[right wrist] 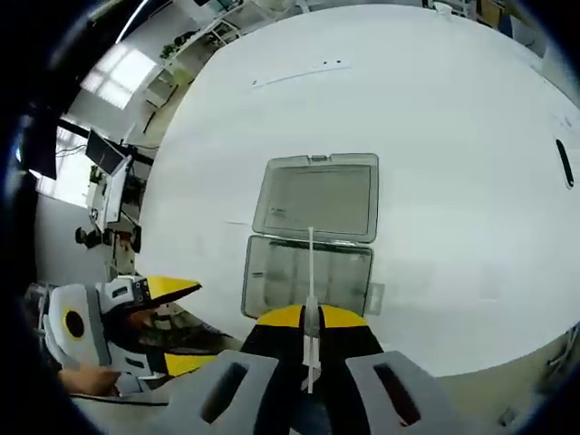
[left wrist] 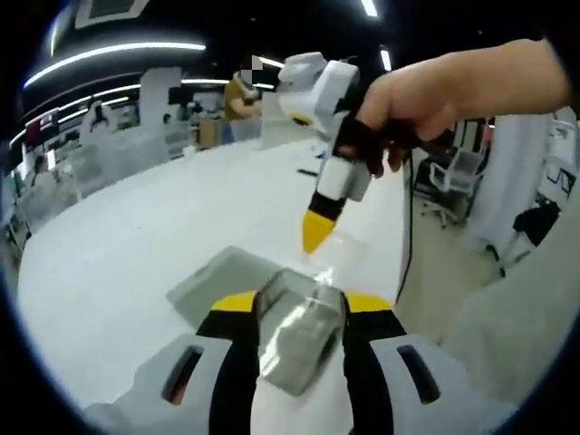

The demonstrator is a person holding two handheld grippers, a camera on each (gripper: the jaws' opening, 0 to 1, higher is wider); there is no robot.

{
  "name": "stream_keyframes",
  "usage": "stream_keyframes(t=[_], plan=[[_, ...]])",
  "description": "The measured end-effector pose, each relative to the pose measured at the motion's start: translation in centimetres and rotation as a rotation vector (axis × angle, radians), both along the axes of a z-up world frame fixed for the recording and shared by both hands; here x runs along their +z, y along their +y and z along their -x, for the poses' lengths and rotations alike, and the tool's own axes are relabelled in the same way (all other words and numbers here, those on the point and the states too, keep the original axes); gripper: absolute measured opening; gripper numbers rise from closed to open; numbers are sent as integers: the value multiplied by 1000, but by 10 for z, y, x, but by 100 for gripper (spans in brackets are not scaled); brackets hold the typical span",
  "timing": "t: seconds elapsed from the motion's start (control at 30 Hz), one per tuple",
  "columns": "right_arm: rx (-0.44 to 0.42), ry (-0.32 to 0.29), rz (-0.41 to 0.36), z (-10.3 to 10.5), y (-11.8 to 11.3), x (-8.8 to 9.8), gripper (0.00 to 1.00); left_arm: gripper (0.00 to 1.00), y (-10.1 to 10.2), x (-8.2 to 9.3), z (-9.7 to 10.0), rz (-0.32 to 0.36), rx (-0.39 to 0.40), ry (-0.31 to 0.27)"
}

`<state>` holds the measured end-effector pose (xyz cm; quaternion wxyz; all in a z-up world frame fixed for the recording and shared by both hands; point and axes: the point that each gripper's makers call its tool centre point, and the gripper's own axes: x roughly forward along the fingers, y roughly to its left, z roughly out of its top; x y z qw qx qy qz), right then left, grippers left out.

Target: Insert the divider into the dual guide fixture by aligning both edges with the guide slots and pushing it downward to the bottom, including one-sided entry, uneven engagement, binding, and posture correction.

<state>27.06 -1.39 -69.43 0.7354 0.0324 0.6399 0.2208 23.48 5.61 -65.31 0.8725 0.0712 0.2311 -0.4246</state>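
While the white tabletop [right wrist: 435,118] carries it, the scene reads thus:

Fixture: a clear plastic compartment box [right wrist: 308,272], rectangular with rounded corners, lying open and flat; its hinged lid [right wrist: 317,195] lies just beyond the base, glossy and see-through.

Divider: a thin, pale, translucent strip [right wrist: 311,272], seen edge-on, rising from the right tool's jaws and lying across the middle of the box base in the right gripper view.

Right tool: [right wrist: 311,337] yellow-tipped black jaws pressed together on the divider's lower end; in the left gripper view a hand [left wrist: 408,104] grips its white body, with the yellow tip pointing down.

Left tool: [left wrist: 299,340] yellow-and-black jaws clamped on the near corner of the clear box, whose plastic looks blurred and shiny between them.

Tabletop: smooth, matte white, round-edged.

Hard to make out: whether the divider's edges sit in any guide slots; the compartment walls inside the base are faint. The box's near edge is cut off behind the right tool's jaws.
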Motion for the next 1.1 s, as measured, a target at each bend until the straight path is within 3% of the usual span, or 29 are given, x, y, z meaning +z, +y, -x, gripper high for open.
stream_keyframes(t=[0.1, 0.23, 0.37, 0.6, 1.1], plan=[[-14, 41, 47, 5, -1, -4, 0, 33, 2, -2, 1, -7, -1, 5], [-33, 49, 49, 3, 6, -4, 0, 37, 4, -2, 2, -10, -4, 5], [-30, 78, 109, 11, 6, -7, 0, 46, 8, -5, 3, -19, -2, 6], [-50, 108, 159, 17, 7, -12, 0, 52, 11, -4, 6, -14, -5, 8], [-45, 146, 177, 15, 14, -24, 0, 67, 13, -15, 10, 2, 30, 4]])
